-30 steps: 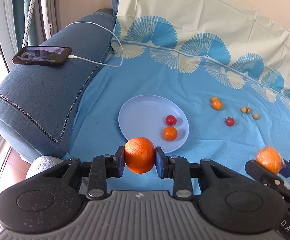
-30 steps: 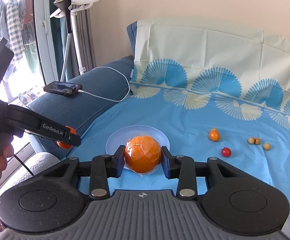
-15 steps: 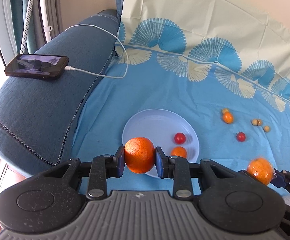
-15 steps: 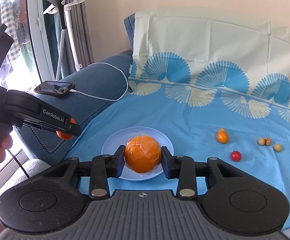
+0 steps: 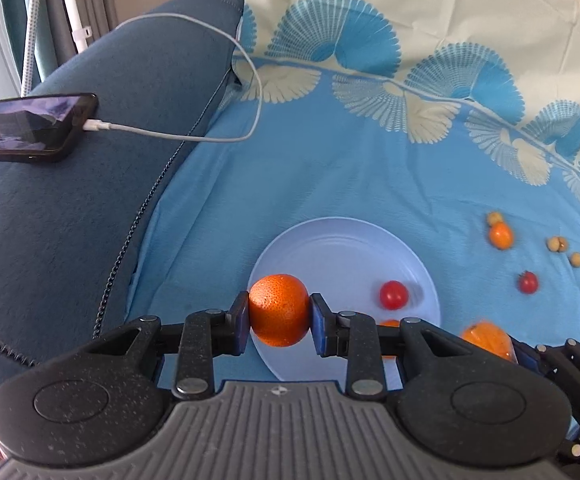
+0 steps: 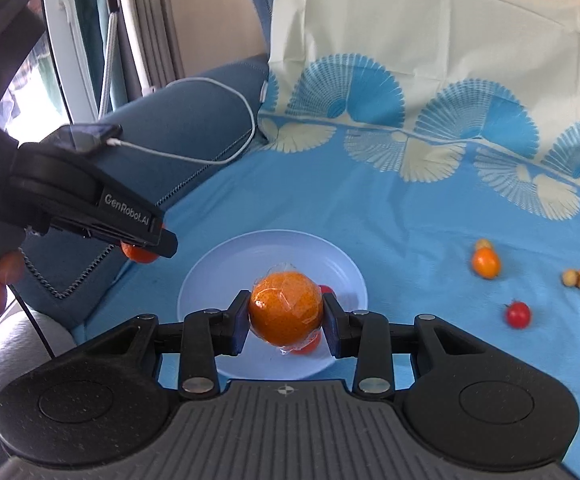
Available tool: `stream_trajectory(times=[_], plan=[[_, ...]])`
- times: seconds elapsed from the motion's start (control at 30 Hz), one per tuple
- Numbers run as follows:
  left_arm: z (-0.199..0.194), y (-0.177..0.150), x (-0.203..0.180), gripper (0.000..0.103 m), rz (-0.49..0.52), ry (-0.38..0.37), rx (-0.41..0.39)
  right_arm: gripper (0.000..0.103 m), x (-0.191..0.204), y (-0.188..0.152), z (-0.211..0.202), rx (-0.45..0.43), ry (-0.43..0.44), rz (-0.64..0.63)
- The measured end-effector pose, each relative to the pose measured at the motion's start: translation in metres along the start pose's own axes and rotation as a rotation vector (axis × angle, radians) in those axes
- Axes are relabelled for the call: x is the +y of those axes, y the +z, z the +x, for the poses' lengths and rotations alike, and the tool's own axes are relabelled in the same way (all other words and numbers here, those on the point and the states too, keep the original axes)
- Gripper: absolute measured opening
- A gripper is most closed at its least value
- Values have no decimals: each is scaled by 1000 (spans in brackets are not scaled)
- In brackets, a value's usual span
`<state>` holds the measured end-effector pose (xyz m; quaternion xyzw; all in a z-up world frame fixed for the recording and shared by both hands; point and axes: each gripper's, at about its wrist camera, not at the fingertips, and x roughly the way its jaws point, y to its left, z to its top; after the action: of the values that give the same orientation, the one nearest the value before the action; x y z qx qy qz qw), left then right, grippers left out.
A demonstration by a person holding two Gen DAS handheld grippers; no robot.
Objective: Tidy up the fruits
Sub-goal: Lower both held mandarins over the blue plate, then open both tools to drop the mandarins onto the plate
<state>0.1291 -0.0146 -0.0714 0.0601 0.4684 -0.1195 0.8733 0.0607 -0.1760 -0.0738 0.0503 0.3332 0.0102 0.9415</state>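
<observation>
Oranges, one per gripper, now near the pale blue plate on the blue sofa cover. Left gripper clamped on a bare orange, jaws narrow and pressed to its sides, hanging over the plate's left rim. Right gripper clamped likewise on a film-wrapped orange, poised over the plate's middle. Compared with a second ago, both closer to the plate and lower, the plate larger in both views, jaw spacing unchanged. Likely meaning: carrying nearly done, release onto the plate next, judged from position alone.

Already on the plate: a cherry tomato and a small orange fruit, mostly hidden behind the left gripper's linkage. Still loose on the cover toward its right edge: a small orange fruit with a yellowish one touching behind it, a red cherry tomato, and three small tan fruits, kind unclear through blur.

Hard to judge: height of either orange above the plate. Phone on the sofa arm, plugged into a white cable, well apart from the fruit.
</observation>
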Motion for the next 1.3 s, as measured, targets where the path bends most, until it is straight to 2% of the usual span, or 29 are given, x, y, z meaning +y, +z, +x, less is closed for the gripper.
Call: stream_trajectory(times=[0.33, 0.83, 0.9, 0.93, 0.97, 1.0, 1.03, 1.07, 1.1, 1.2, 1.3], plan=[[44, 19, 4, 34, 4, 13, 36, 39, -3, 7, 56, 62, -9, -9], [85, 28, 3, 36, 26, 63, 69, 39, -5, 3, 98, 119, -9, -39], [82, 30, 4, 60, 34, 61, 42, 39, -5, 4, 100, 125, 4, -43], [79, 31, 4, 87, 35, 60, 21, 39, -5, 5, 100, 124, 8, -42], [75, 32, 5, 103, 29, 61, -10, 45, -5, 6, 101, 123, 13, -44], [69, 32, 7, 102, 22, 63, -41, 58, -4, 7, 99, 119, 17, -48], [63, 33, 7, 103, 22, 64, -61, 65, -4, 9, 97, 109, 13, -49], [59, 33, 7, 103, 29, 61, -66, 79, -4, 11, 94, 95, 0, -48], [54, 33, 7, 103, 36, 67, -65, 87, -4, 13, 90, 83, -13, -46], [38, 29, 8, 103, 39, 98, -77, 91, -5, 16, 76, 84, -25, -41], [15, 19, 13, 103, 22, 98, -82, 95, -6, 14, 55, 86, -30, -21]])
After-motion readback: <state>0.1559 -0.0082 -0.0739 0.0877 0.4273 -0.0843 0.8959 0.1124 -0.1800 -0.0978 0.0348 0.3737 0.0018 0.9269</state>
